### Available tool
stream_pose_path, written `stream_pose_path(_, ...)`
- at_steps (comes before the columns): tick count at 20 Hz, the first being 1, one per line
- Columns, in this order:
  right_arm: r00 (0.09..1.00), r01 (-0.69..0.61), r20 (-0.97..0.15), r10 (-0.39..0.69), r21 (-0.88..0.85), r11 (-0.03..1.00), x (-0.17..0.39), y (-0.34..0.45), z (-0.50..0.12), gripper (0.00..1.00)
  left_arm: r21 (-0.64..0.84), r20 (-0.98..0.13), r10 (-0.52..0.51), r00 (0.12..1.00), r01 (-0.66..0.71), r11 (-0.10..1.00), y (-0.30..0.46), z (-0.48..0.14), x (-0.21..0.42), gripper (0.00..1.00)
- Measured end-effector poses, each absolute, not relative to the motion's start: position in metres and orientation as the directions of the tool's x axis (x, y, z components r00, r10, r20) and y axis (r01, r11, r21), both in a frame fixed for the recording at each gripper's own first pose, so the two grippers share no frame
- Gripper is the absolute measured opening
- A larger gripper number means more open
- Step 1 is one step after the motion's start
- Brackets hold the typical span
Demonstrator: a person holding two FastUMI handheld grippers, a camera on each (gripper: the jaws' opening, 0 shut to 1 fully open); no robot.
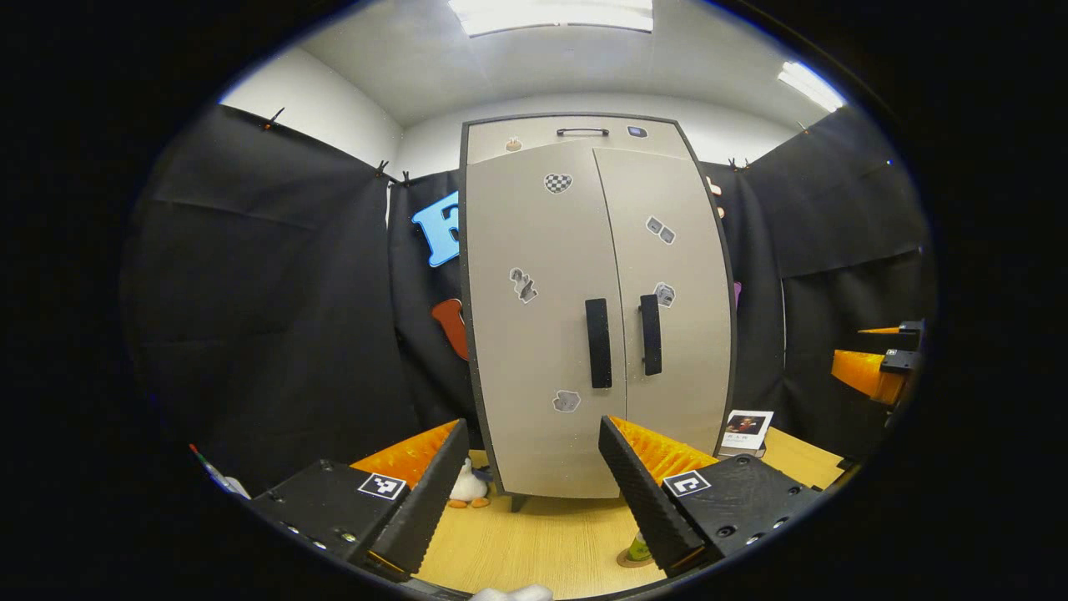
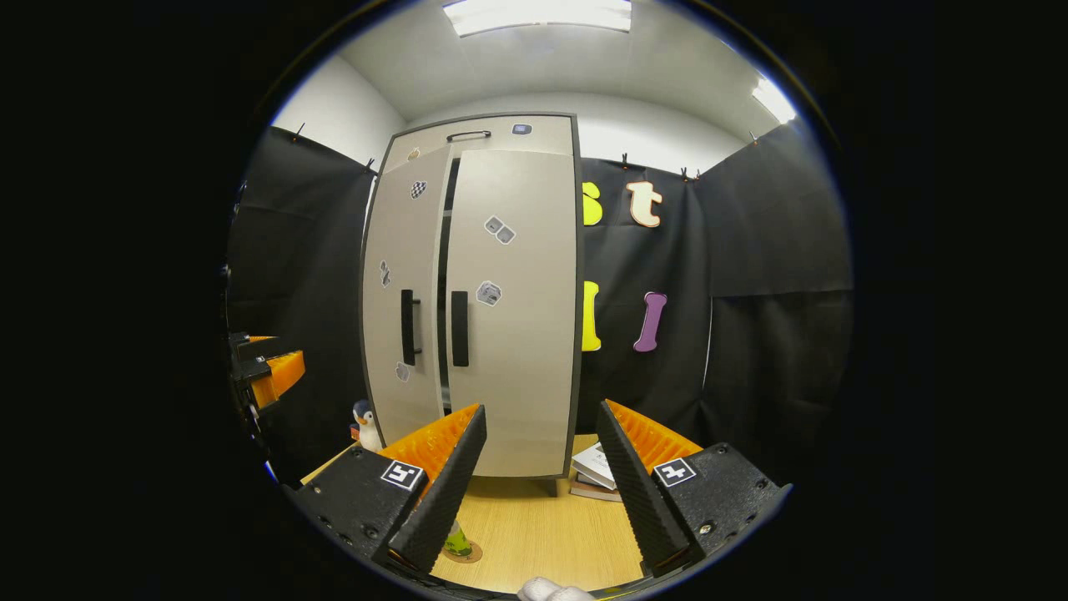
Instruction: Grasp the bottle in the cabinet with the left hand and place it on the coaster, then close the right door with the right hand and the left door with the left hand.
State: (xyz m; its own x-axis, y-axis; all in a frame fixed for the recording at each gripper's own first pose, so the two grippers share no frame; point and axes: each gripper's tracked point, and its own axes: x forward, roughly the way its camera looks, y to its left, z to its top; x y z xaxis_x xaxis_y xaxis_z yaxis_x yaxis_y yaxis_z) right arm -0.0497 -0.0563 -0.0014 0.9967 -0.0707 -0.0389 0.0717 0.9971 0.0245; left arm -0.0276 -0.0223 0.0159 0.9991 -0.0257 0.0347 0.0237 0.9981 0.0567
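Both doors look nearly shut; the green bottle (image 2: 456,541) stands on its coaster (image 2: 464,552) at seven o'clock. The left gripper (image 1: 521,488) and right gripper (image 2: 538,484) gape, empty. The left door (image 2: 406,309) may rebound, leaving its dark seam.

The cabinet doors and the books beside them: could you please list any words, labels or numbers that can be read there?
None can be read.
Stickers on the cabinet: small pictures, too blurred to tell any text.
Books: cover print too small.
Square markers on the left gripper and right gripper: black-and-white patterns, no words.
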Motion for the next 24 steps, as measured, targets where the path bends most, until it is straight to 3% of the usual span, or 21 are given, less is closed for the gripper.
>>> stream_pose_path(24, 0.994, 0.101, -0.034, -0.100, 0.024, 0.995, -0.030, -0.038, -0.007, 0.82, 0.065, 0.021, -0.056, 0.998, 0.055, 0.996, -0.010, 0.008, -0.002, 0.96)
